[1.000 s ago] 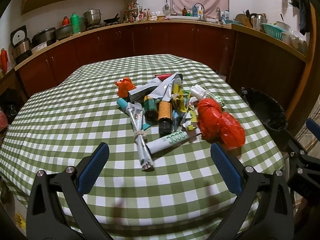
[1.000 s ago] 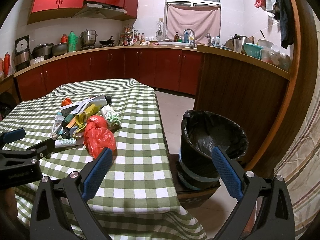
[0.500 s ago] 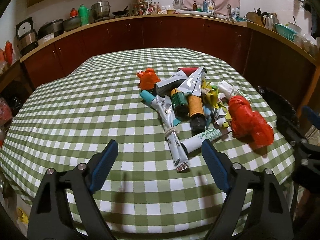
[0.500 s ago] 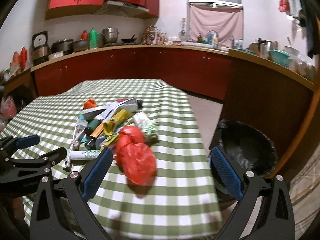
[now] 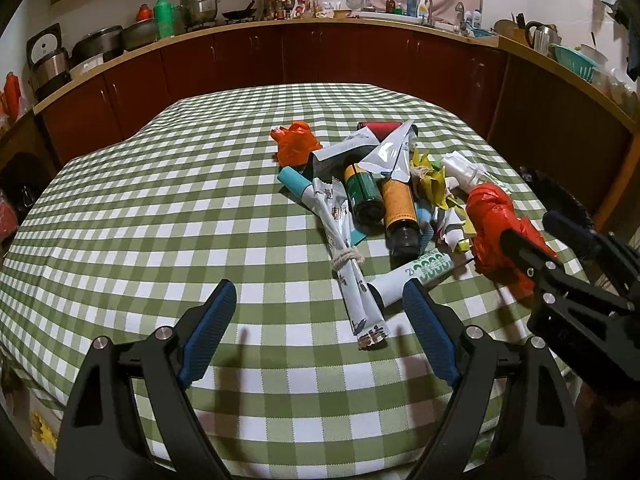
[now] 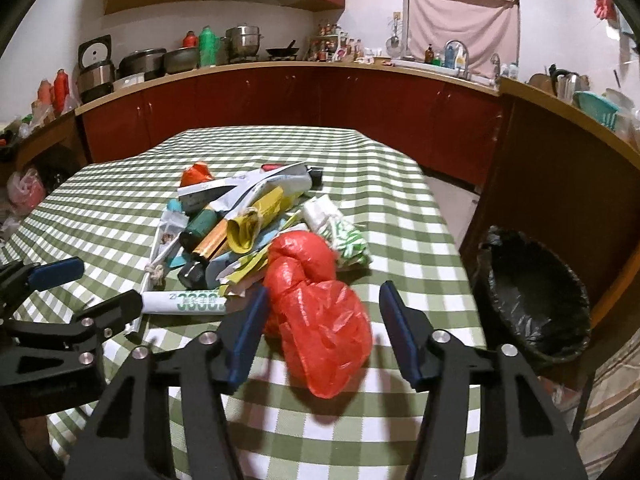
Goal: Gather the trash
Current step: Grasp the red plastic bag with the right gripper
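Bare checkered tablecloth (image 5: 160, 216) is left open at nine o'clock; the trash pile (image 5: 384, 200) is heaped at one o'clock.

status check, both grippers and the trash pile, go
Left gripper open, short of knotted wrapper. Right gripper open, straddling red bag, not closed. Lined bin beside table, path clear.

The right tongs (image 5: 536, 236) hide part of the red bag (image 5: 490, 216); counter bottles (image 6: 336, 46) are too small to read.

light: warm overhead, dim | shadows: soft | edges: fisheye bend, dark corners | blur: slight, right wrist view
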